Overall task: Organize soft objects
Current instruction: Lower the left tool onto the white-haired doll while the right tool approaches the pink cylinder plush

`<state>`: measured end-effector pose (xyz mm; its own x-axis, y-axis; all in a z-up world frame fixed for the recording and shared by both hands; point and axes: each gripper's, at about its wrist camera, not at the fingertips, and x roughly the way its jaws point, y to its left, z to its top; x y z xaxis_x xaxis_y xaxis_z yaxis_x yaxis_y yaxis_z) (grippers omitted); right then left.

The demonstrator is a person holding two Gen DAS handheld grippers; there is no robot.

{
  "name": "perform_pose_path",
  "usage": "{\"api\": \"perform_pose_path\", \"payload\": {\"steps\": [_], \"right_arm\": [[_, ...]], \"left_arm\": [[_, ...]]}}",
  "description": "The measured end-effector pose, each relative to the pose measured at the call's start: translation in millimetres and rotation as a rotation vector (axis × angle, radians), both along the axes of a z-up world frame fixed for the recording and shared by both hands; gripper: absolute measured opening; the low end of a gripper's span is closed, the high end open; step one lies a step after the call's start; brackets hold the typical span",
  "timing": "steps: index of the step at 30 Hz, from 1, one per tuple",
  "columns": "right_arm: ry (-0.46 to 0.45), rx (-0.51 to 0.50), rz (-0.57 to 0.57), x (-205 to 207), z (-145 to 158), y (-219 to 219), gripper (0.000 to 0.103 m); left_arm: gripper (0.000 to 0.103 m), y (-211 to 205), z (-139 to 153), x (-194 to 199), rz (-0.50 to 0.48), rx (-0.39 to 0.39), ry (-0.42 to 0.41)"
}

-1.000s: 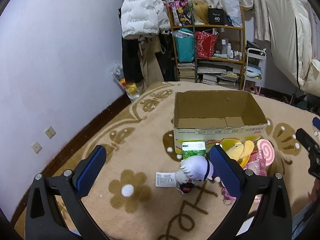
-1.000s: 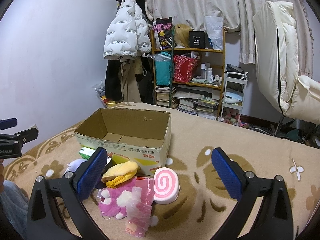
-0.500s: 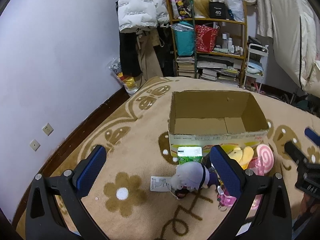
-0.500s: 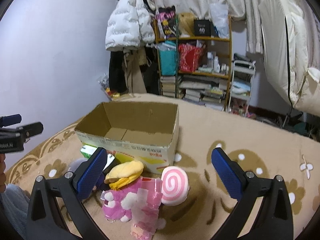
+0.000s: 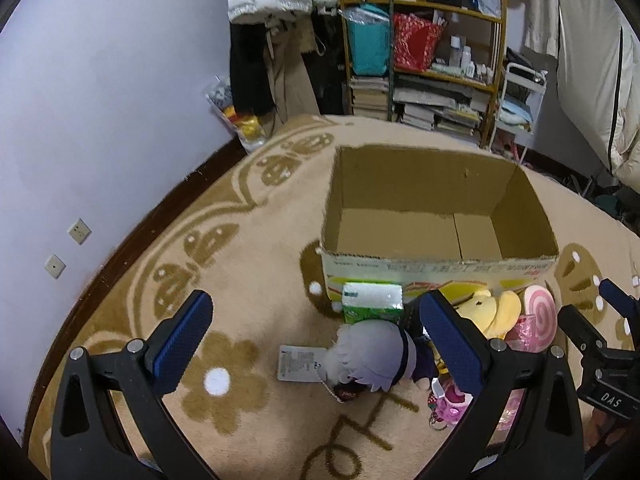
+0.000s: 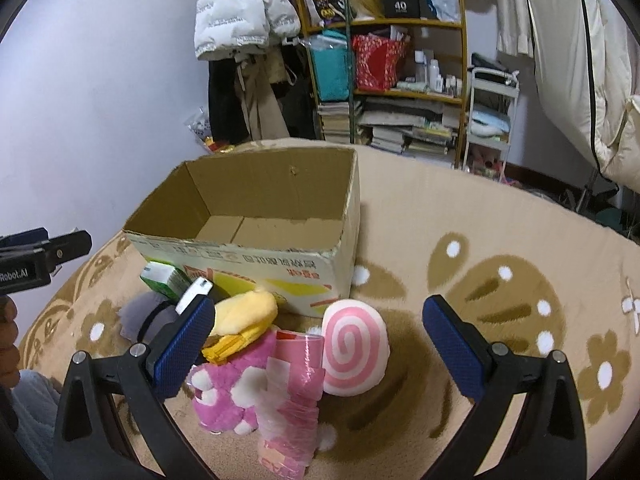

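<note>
Both tongs gape wide, holding nothing: left gripper point(image 5: 316, 340) above the white-haired plush doll point(image 5: 372, 356), right gripper point(image 6: 318, 344) over the pink plush point(image 6: 226, 388) and swirl cushion point(image 6: 354, 352). Toys crowd before the open cardboard box point(image 6: 256, 258); the yellow plush point(image 6: 244, 312) is partly hidden

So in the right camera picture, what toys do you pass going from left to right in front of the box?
Gray plush → yellow plush → pink swirl cushion. The pink bunny and the pink wrapped packet lie lower down and overlap, so I left them out.
</note>
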<state>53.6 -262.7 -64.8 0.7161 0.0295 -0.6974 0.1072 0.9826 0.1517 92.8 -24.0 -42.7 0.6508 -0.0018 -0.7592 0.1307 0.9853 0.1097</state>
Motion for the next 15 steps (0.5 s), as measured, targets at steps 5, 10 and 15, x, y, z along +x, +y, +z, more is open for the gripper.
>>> {"api": "perform_pose_path", "payload": {"steps": [5, 10, 15], "right_arm": [[0.047, 0.021, -0.006, 6.6, -13.1, -3.3, 0.103], [0.100, 0.038, -0.001, 11.9, -29.2, -5.4, 0.103], [0.141, 0.058, 0.007, 15.1, -41.0, -6.8, 0.103]], "left_arm": [[0.102, -5.5, -19.8, 9.6, -0.018, 0.003, 0.057], [0.102, -11.4, -37.9, 17.6, -0.031, 0.009, 0.107], [0.102, -17.4, -52.7, 23.6, -0.048, 0.019, 0.153]]}}
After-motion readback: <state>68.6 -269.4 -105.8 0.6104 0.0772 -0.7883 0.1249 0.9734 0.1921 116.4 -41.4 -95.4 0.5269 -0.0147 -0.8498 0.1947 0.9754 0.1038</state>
